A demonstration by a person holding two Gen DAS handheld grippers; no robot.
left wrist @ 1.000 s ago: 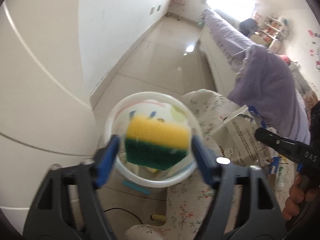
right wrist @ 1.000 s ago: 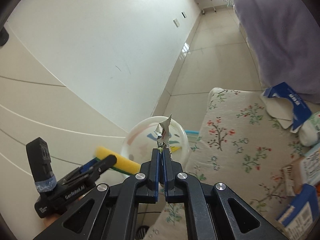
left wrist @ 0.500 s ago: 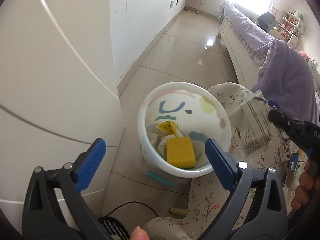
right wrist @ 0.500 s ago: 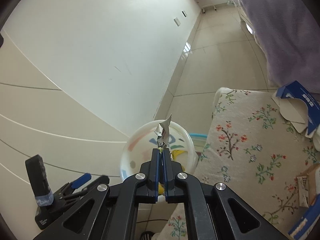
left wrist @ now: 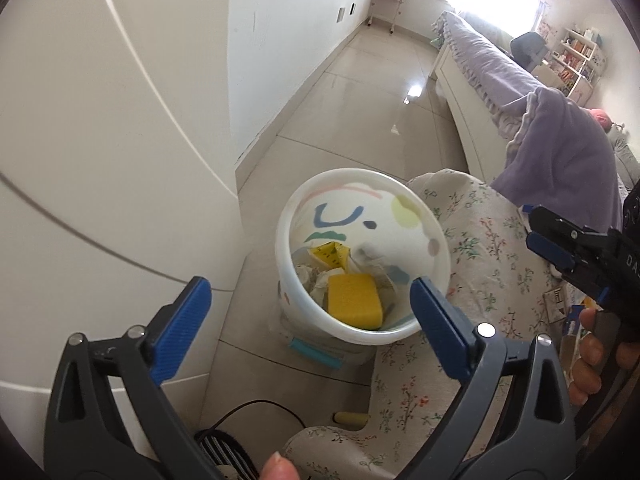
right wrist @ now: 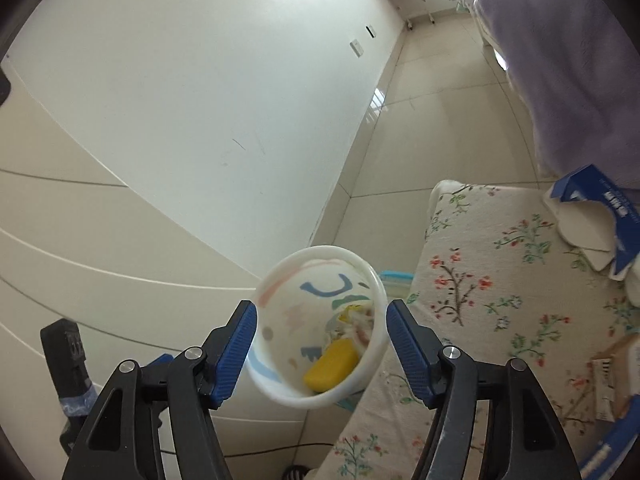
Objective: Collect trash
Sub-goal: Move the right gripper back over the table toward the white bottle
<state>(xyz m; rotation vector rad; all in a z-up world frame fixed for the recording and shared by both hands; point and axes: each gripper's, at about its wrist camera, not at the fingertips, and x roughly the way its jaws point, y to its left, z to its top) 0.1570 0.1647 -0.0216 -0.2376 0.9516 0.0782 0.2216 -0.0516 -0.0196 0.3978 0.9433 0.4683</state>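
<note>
A white trash bin [left wrist: 288,276] with coloured drawings stands on the floor beside the floral-covered table [left wrist: 496,264]. In it lie a yellow sponge [left wrist: 354,300], a yellow wrapper [left wrist: 330,254] and crumpled paper. My left gripper [left wrist: 308,312] is open and empty above the bin. My right gripper [right wrist: 320,344] is open and empty over the bin [right wrist: 280,388]; it also shows at the right in the left wrist view [left wrist: 560,244]. The sponge [right wrist: 332,364] shows in the right wrist view too.
A torn blue and white carton [right wrist: 596,220] and other boxes [right wrist: 616,376] lie on the floral table [right wrist: 480,280]. A white cabinet [left wrist: 100,160] stands left of the bin. A bed with a purple blanket [left wrist: 560,152] lies beyond. A black cable [left wrist: 256,408] runs on the floor.
The left gripper opened and dropped the sponge into the bin. The right gripper then opened and let go of its crumpled wrapper over the bin.
</note>
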